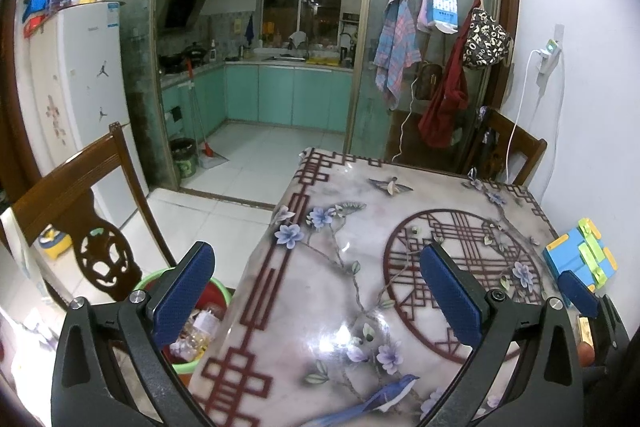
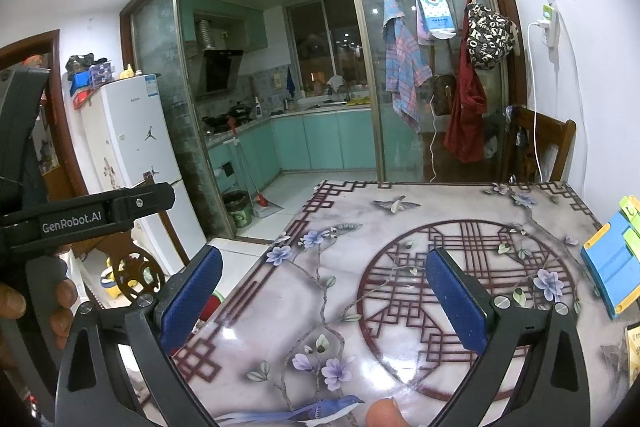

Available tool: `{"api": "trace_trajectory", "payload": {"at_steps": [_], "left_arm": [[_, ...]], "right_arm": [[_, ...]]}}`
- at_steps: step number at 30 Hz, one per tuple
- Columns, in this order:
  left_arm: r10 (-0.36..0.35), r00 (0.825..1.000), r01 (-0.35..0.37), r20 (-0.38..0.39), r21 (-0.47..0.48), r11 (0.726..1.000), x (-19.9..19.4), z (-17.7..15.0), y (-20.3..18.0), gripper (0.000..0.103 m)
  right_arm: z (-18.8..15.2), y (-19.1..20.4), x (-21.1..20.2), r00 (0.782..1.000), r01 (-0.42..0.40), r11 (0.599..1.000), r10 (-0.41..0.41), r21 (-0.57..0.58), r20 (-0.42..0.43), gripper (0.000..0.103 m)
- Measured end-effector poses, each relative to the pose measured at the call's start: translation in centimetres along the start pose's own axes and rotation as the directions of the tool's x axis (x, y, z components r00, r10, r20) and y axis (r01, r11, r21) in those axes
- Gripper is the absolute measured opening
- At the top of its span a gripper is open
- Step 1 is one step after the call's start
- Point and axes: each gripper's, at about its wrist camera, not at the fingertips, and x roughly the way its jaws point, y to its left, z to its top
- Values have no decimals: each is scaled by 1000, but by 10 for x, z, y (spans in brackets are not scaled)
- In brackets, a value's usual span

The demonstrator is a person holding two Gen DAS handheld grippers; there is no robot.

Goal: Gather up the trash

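Dining corner, white-walled, opening through a glass sliding door onto a teal-cabinet kitchen.

1 worktop (image 2: 400,307): glossy cover printed with a red lattice roundel, flowers and birds; its middle carries no visible litter.

1 white fridge (image 1: 80,75), left of the doorway.

2 wooden chairs; nearest chair (image 1: 76,195) stands just left of the worktop.

1 green bin (image 1: 192,331), red-lined, on the floor between that chair and the worktop's left edge; wrappers and scraps already lie inside. This is where the trash sits.

1 blue-and-yellow stand (image 2: 612,263) near the worktop's right edge, with small packets beside it, too cropped to identify.

1 left gripper (image 1: 316,291): jaws spread wide, holding nothing.

1 right gripper (image 2: 328,299): jaws likewise spread, holding nothing.

Handling note: judged near complete. Check the right edge for leftover packets; carry any low over the bin and release only once above its rim.
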Motion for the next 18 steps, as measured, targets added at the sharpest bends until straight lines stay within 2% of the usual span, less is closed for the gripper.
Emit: {"api": "trace_trajectory", "payload": {"at_steps": [8, 18], "left_arm": [[-4, 1000, 4, -6, 1, 1000, 2, -2, 2, 103], [-14, 999, 14, -38, 12, 1000, 13, -2, -7, 103]], "right_arm": [[-1, -1, 2, 1000, 4, 1000, -4, -4, 0, 102], [-6, -21, 8, 1000, 22, 1000, -22, 20, -11, 102]]}}
